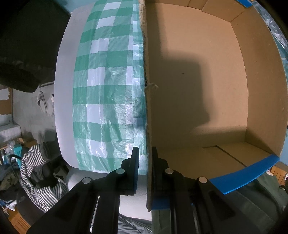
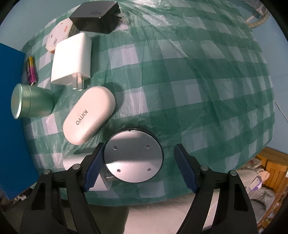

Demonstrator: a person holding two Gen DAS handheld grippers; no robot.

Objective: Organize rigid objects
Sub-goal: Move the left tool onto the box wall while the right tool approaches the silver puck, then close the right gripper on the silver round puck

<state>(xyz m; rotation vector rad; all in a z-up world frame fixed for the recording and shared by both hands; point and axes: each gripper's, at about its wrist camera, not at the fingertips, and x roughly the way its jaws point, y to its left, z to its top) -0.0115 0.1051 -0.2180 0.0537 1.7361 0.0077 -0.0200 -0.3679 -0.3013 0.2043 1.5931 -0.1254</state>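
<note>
Straddling round metal disc [image 2: 133,156], right gripper [image 2: 138,167] unclenched, left pad seemingly touching rim; left gripper [image 1: 145,168] clamped on cardboard box [image 1: 198,81] wall.

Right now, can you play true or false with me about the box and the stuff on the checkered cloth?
1. The cardboard box has things inside. False: it looks empty in the left wrist view.
2. The left gripper is clamped on the box's wall. True.
3. The right gripper squeezes the round silver disc tight. False: the disc sits between the fingers, but one finger is still apart from it.
4. The white oval case says "Kinyo" on it. True.
5. The black charger lies closest to the right gripper. False: it is the farthest; the disc is closest.
6. A battery lies beside the white charger. True.
</note>
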